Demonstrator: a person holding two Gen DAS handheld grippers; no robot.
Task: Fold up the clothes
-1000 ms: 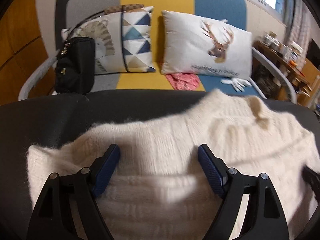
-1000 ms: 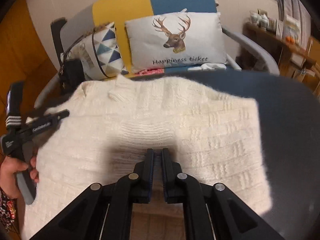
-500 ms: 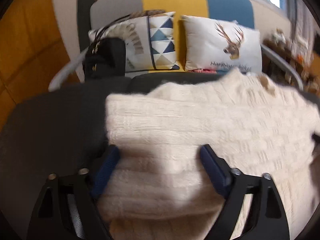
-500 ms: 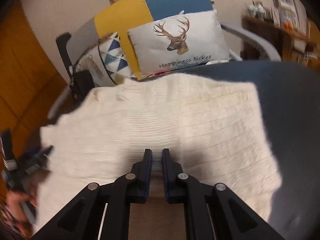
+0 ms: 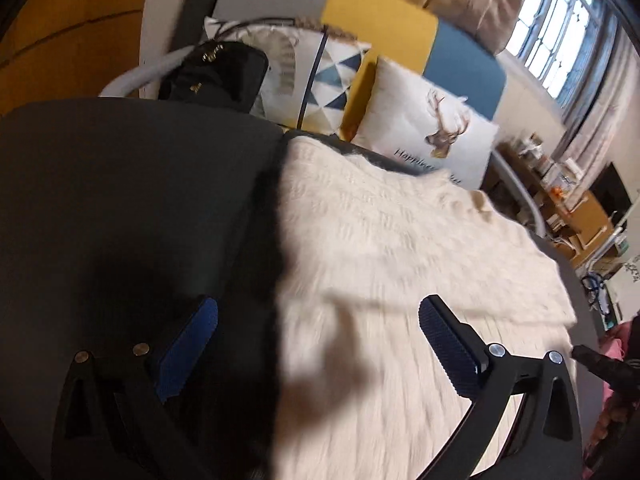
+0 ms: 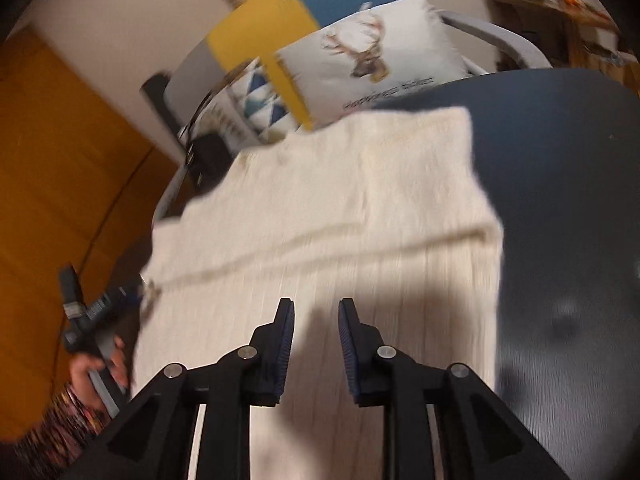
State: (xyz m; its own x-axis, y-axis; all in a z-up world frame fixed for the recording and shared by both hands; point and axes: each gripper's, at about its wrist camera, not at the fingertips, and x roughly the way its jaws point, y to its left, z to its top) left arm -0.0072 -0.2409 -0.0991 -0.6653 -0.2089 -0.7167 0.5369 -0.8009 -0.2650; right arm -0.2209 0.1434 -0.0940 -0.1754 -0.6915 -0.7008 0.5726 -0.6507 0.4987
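Cream knitted sweater [image 5: 400, 264] folded flat on dark tabletop [image 5: 120, 200], folded edge crossing its middle; left gripper [image 5: 318, 344] fully spread above sweater's left edge, nothing between fingers; right gripper [image 6: 316, 344] just opening, narrowly parted over near hem, holding nothing; deer cushion [image 6: 372, 60] on sofa beyond.

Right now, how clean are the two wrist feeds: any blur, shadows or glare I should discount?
Left wrist: motion-smeared sweater, gripper shadow across it, blown-out window top right, fisheye bending the table edge. Right wrist: heavier smear on the deer pillow, shadow falling ahead of the open right gripper.
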